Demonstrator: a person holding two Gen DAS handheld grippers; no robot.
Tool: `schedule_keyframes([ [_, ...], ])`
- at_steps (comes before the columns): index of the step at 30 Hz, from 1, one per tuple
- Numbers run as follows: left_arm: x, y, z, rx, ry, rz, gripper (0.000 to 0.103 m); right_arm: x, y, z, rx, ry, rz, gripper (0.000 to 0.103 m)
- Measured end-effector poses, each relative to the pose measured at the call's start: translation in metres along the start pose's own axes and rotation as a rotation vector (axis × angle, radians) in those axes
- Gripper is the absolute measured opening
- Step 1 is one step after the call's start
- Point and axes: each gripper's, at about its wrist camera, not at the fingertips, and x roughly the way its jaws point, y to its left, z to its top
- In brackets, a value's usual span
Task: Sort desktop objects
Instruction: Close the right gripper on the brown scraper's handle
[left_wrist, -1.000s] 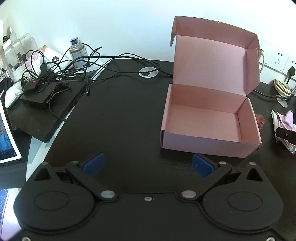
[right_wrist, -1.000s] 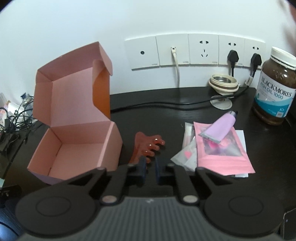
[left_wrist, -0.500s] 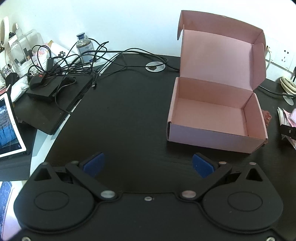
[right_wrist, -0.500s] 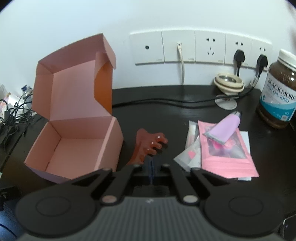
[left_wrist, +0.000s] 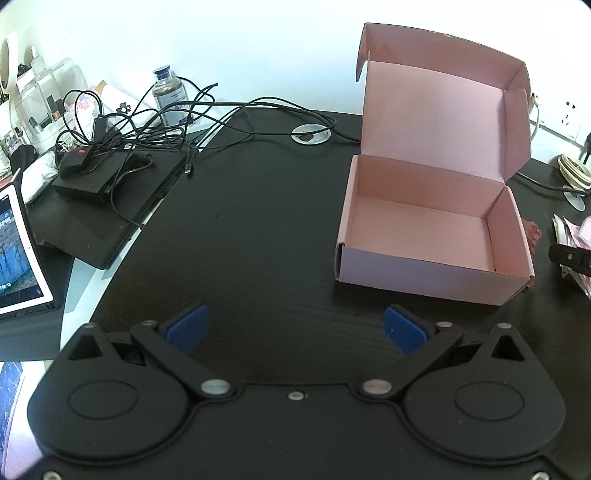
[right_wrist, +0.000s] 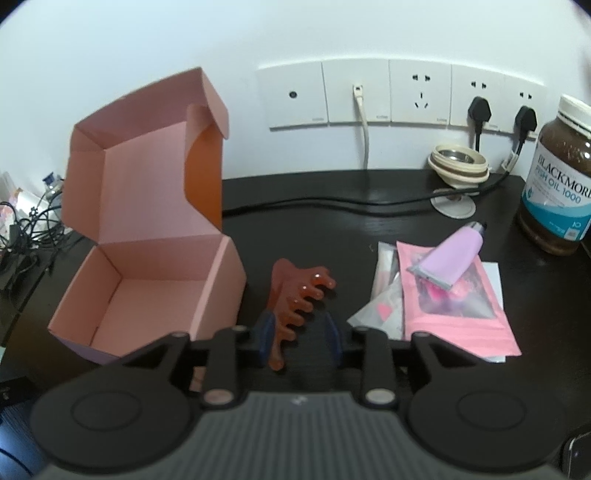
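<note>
**Desk editor:** What did the right-hand camera catch?

**Photographer:** The right gripper (right_wrist: 298, 332) hovered over a black desk (right_wrist: 314, 236), its jaws opening around a reddish-brown comb (right_wrist: 295, 295). The comb lay flat on the desk, its near end between the blue pads (right_wrist: 266, 332); whether the left pad touched it could not be told, and the right pad stood clear.

**Desk editor:** And the rest of the things to sort?

**Photographer:** A pink box (right_wrist: 147, 258) stood just left of the comb, lid up, nothing inside. To the right lay a pink pouch (right_wrist: 454, 314) over some clear packets, with a lilac tube (right_wrist: 450, 258) resting on top. A brown supplement jar (right_wrist: 557, 184) stood at the far right, near the wall sockets (right_wrist: 399, 96).

**Desk editor:** The other hand?

**Photographer:** The left gripper (left_wrist: 295, 325) was spread wide over bare desk (nothing between its pads), with the box (left_wrist: 424, 229) ahead to its right and a tangle of cables (left_wrist: 147, 125) at far left.
</note>
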Motion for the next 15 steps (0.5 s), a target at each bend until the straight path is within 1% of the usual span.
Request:
schedule_keyframes([
  [4,0.0021,0.0012,-0.0005,-0.015,0.006,-0.004,0.103,0.0003,-0.0006,-0.0008,-0.036,0.018,-0.012,0.034],
  [6,0.002,-0.0001,-0.0003,-0.016,0.005,-0.007,0.103,-0.0008,-0.0029,0.0,-0.028,0.023,-0.02,0.034],
  [7,0.0012,-0.0014,-0.0001,-0.011,-0.001,-0.007,0.103,-0.0029,-0.0037,0.0004,-0.029,0.019,-0.016,0.036],
  [8,0.0003,-0.0027,0.0001,-0.007,-0.007,-0.008,0.103,-0.0051,-0.0044,0.0007,-0.03,0.014,-0.012,0.048],
  [9,-0.0006,-0.004,0.0003,-0.003,-0.013,-0.009,0.103,-0.0075,-0.0046,0.0006,-0.04,0.005,-0.015,0.055],
  [10,-0.0015,-0.0048,0.0002,-0.001,-0.019,-0.011,0.103,-0.009,-0.0043,0.0006,-0.053,-0.004,-0.021,0.066],
  [15,-0.0022,-0.006,-0.0012,-0.01,-0.021,-0.024,0.103,-0.0019,-0.0005,0.0076,-0.084,-0.016,-0.016,0.066],
])
